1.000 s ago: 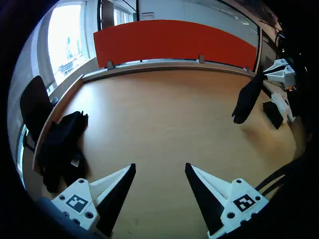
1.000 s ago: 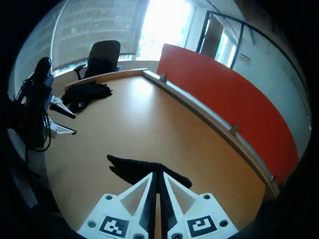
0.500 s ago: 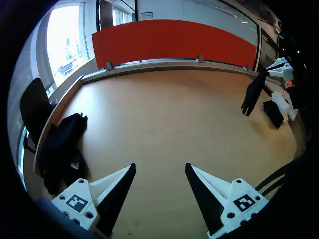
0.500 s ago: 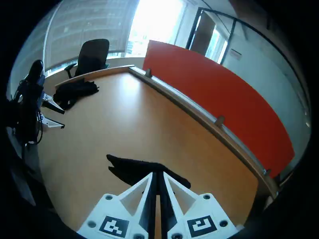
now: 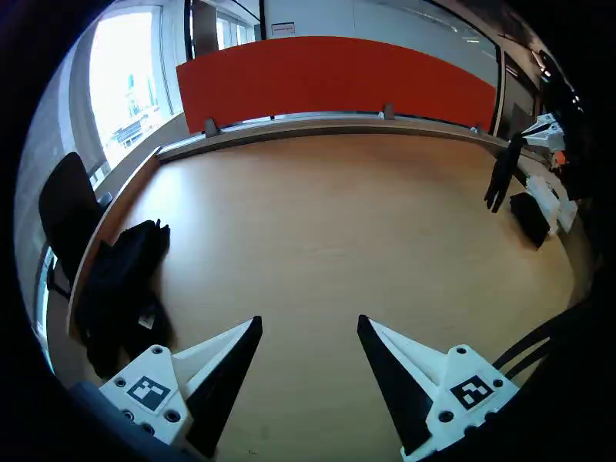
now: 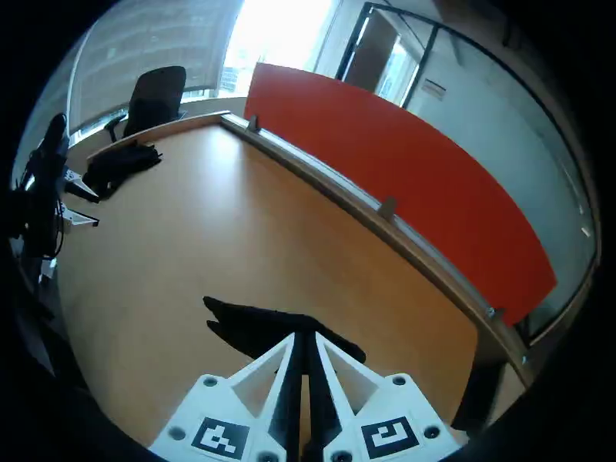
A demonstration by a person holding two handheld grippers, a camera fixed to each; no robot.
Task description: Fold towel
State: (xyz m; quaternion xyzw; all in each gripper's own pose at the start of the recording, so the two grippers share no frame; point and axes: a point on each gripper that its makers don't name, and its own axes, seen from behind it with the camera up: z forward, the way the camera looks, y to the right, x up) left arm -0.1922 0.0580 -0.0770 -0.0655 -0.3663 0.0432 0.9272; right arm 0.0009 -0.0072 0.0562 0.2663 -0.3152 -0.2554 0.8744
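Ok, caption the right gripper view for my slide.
Right gripper shut on a black towel above a wooden table, red divider behind.

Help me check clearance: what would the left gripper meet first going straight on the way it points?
Likely the bare wooden desktop: the open left gripper aims at it, nothing between. Depth is hard to judge.

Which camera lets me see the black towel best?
The right gripper view: the black towel is big and close, pinched in the right gripper's shut jaws. In the left gripper view the towel is just a small dark strip hanging far off on the right side.
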